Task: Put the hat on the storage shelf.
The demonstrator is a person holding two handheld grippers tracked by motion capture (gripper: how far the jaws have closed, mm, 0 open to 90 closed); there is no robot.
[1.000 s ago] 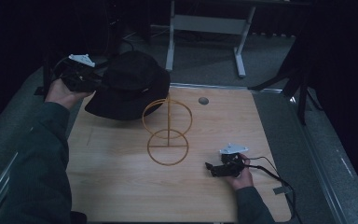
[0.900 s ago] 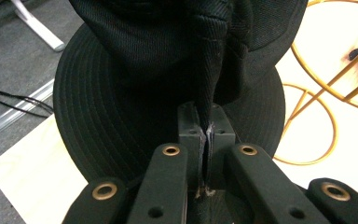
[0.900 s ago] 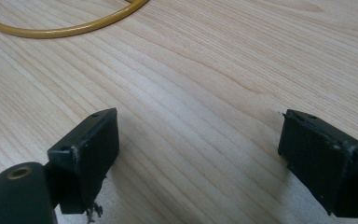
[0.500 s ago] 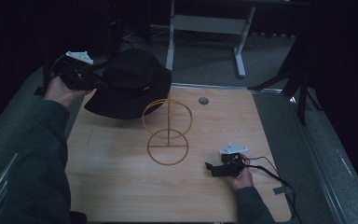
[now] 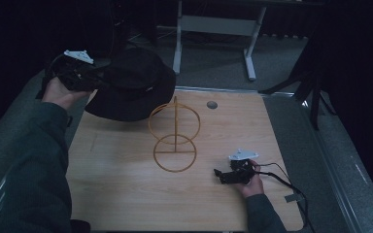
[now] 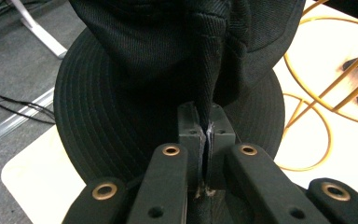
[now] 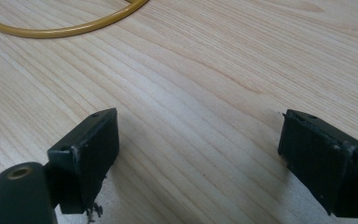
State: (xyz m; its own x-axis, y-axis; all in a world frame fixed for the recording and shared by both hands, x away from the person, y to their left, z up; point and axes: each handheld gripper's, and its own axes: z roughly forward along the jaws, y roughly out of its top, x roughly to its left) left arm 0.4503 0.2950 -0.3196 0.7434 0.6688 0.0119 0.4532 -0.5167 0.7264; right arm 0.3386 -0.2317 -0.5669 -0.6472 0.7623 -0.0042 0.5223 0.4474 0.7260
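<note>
Left tongs [image 6: 207,135] clamp the black hat's [image 5: 133,87] fabric at ten o'clock. Right tongs [image 7: 198,158] rest spread wide on the table [image 5: 126,194], five o'clock of the gold wire stand [image 5: 175,136].

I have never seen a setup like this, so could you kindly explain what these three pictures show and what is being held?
A person sits at a wooden table and works with a handheld two-jaw gripper in each hand. The high view looks down from above. The other two pictures come from small cameras riding on each gripper, looking along its black jaws. The left gripper is shut on a fold of a black bucket hat, lifting it near the table's far left corner. The right gripper rests low over bare wood with its jaws wide apart, holding nothing. In the middle stands a gold wire hat stand, made of two rings on an upright rod.
</note>
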